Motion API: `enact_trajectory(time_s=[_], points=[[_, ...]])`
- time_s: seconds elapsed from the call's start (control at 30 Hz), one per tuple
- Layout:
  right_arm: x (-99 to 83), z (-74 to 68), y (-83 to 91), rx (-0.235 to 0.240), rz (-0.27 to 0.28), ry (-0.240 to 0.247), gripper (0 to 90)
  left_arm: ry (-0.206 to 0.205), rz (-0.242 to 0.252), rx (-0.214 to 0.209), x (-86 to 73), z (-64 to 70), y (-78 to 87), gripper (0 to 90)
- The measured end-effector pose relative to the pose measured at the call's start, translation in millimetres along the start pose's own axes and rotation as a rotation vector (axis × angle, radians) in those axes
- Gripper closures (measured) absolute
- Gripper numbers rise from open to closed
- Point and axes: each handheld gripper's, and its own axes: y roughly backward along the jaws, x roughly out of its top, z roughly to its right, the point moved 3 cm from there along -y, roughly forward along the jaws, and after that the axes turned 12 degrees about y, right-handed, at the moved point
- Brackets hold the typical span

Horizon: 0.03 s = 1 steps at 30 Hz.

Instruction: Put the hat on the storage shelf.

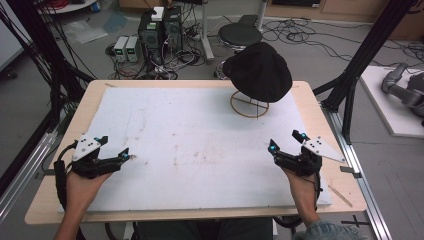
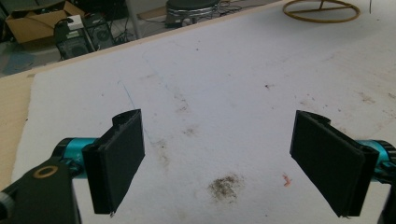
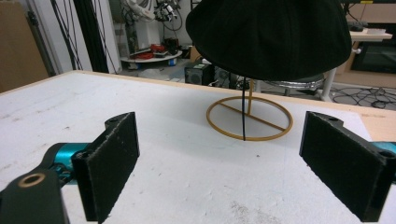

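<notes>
Hat [image 1: 259, 71] sits on a gold wire stand [image 1: 249, 105] at the far right of the white mat [image 1: 190, 145]. Right gripper [image 1: 283, 145] is well short of the stand, near the mat's right edge, jaws wide apart and empty, aimed at the hat. Left gripper [image 1: 114, 150] is well apart from the stand at the mat's left edge, jaws also spread, nothing held.

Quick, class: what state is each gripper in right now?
Left gripper: open, fingers wide apart, holding nothing.
Right gripper: open, holding nothing, aimed toward the black hat.
</notes>
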Motion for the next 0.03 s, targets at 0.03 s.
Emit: enact_trajectory(time_s=[0.03], points=[[-0.1,-0.2,-0.2,0.001,-0.002,-0.001,11.7,0.0,0.0,0.0,0.0,0.0,0.0,18.0]])
